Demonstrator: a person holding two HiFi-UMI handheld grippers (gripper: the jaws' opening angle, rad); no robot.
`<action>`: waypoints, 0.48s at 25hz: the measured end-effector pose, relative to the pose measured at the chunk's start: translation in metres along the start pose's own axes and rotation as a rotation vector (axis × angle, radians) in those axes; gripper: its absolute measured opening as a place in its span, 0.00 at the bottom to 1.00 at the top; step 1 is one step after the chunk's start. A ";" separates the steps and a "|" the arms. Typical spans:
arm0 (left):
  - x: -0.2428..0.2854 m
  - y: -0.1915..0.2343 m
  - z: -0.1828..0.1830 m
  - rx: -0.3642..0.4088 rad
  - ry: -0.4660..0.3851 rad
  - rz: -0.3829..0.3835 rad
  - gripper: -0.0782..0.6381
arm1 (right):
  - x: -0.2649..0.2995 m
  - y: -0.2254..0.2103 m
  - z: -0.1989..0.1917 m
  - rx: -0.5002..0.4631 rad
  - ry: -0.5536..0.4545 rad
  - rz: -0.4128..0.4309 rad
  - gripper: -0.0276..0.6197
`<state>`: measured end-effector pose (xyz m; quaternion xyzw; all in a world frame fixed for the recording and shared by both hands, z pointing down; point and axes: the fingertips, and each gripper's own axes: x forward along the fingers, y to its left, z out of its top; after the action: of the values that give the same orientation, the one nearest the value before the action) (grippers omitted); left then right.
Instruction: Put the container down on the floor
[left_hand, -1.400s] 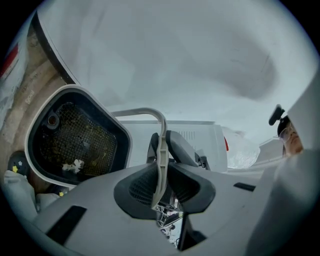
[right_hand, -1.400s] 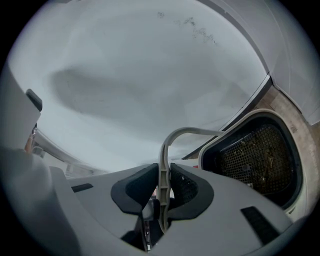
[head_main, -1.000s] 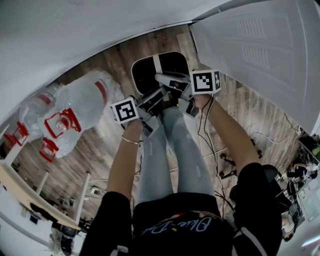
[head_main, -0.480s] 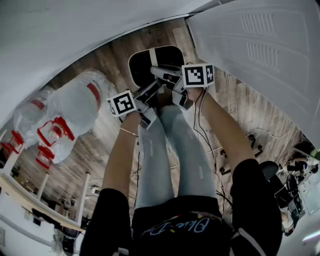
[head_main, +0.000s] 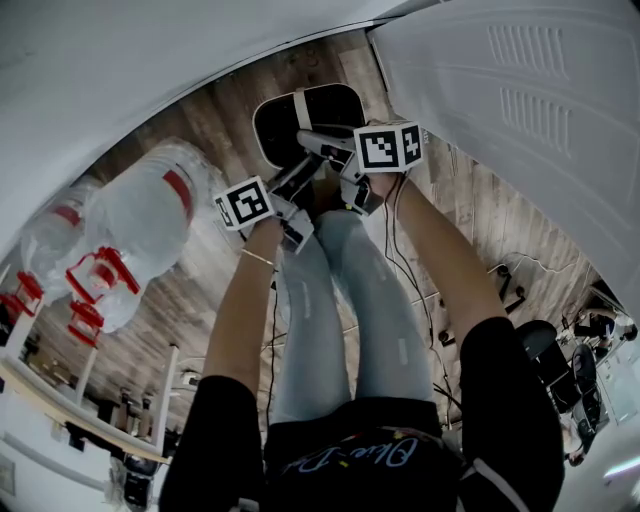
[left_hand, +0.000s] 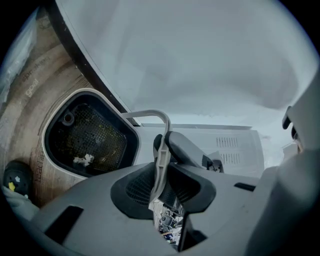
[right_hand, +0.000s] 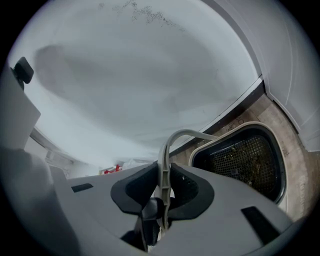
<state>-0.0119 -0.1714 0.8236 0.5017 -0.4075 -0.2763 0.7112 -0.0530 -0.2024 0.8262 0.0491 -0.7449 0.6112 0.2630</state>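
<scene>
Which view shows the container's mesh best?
Left gripper view: the container opening shows nearly whole, mesh and a pale scrap inside. Right gripper view shows only part; head view only a dark oval.

— Left of the container (head_main: 272, 128)?
— Bare floor (head_main: 215, 135), passable; further left, plastic-wrapped bottle packs (head_main: 140, 215).
— Beyond the container?
— White wall (head_main: 150, 60) close behind; blocked.
— Right of the container?
— White door panel (head_main: 520, 110) just beside; narrow gap only.
— Near side of the container?
— Legs (head_main: 340, 300) close up against it; loose cables (head_main: 410, 270) on the boards to the near right.
</scene>
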 end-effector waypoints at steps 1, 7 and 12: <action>0.002 0.002 0.000 -0.002 0.000 0.003 0.21 | 0.001 -0.003 0.000 -0.004 0.003 -0.001 0.15; 0.009 0.014 -0.003 0.014 0.022 0.028 0.21 | 0.000 -0.019 -0.003 0.020 -0.018 -0.020 0.15; 0.010 0.022 -0.007 0.081 0.068 0.066 0.21 | -0.004 -0.028 -0.008 0.054 -0.031 -0.034 0.15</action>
<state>-0.0016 -0.1686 0.8464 0.5254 -0.4103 -0.2189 0.7125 -0.0360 -0.2027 0.8505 0.0786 -0.7312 0.6256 0.2604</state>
